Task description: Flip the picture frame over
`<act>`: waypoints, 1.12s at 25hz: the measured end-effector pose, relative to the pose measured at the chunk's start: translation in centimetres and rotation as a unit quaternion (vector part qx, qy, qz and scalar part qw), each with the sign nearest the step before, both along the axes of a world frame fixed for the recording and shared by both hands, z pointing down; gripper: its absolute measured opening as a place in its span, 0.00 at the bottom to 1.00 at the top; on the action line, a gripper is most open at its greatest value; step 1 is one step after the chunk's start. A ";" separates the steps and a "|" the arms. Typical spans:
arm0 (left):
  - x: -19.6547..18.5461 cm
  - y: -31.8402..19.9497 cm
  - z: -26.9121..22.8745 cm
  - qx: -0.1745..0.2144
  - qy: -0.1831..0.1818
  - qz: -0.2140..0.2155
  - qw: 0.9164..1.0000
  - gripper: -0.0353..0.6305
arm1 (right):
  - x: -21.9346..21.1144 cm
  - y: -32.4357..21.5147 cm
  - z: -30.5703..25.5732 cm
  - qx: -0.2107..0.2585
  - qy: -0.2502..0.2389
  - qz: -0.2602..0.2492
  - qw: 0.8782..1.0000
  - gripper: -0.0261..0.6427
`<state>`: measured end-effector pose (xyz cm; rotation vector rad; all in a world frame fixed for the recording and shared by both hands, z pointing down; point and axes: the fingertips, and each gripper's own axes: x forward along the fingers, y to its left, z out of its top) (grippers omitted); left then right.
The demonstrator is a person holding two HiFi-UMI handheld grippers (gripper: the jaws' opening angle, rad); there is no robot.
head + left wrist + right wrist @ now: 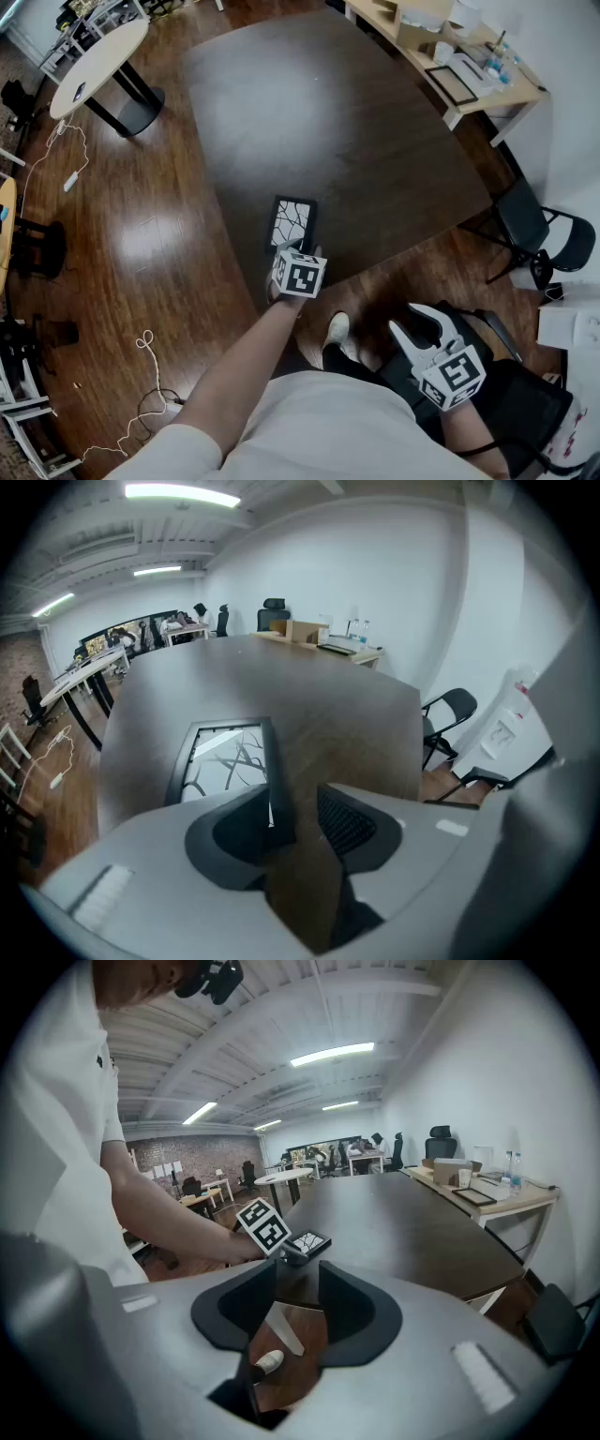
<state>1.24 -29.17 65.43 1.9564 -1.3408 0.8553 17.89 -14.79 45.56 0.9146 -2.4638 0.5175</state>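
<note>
A black picture frame [292, 223] with a white branch-pattern picture lies face up near the front edge of the dark table [328, 122]. My left gripper [289, 249] is at the frame's near end. In the left gripper view the frame [220, 761] lies ahead to the left, and its right border runs into the gap beside the left finger [239, 832]. The left gripper [298, 803] is open, with bare table showing between the jaws. My right gripper [417, 328] hangs open and empty off the table by my body. The right gripper view shows its empty gap [298, 1297] and the frame [307, 1241] beyond.
A light wooden desk [525, 94] with boxes, bottles and another frame stands at the back right. A black chair [539, 230] is right of the table. A round white table [94, 61] and loose cables [150, 375] are on the left floor.
</note>
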 end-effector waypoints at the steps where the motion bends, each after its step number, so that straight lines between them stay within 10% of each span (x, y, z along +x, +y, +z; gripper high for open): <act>1: -0.3 -0.4 0.4 -0.002 -0.010 -0.006 1.000 0.29 | -0.1 -0.4 0.1 -0.002 -0.002 0.001 1.000 0.25; 12: -1.7 -0.9 1.0 0.003 -0.047 -0.056 0.997 0.15 | -2.6 -3.0 0.5 -0.014 -0.008 -0.002 1.000 0.25; 21: 0.1 -0.6 -3.8 -0.002 0.121 -0.045 0.992 0.15 | -4.3 -4.4 0.3 -0.009 -0.010 0.001 1.000 0.25; 24: 1.2 -1.0 -6.5 -0.009 0.247 -0.049 0.968 0.15 | -5.2 -4.8 0.0 -0.008 -0.012 0.004 1.000 0.25; 28: 1.8 -1.4 -8.9 -0.022 0.410 -0.054 0.910 0.15 | -6.5 -5.0 -0.3 -0.005 -0.005 0.007 1.000 0.25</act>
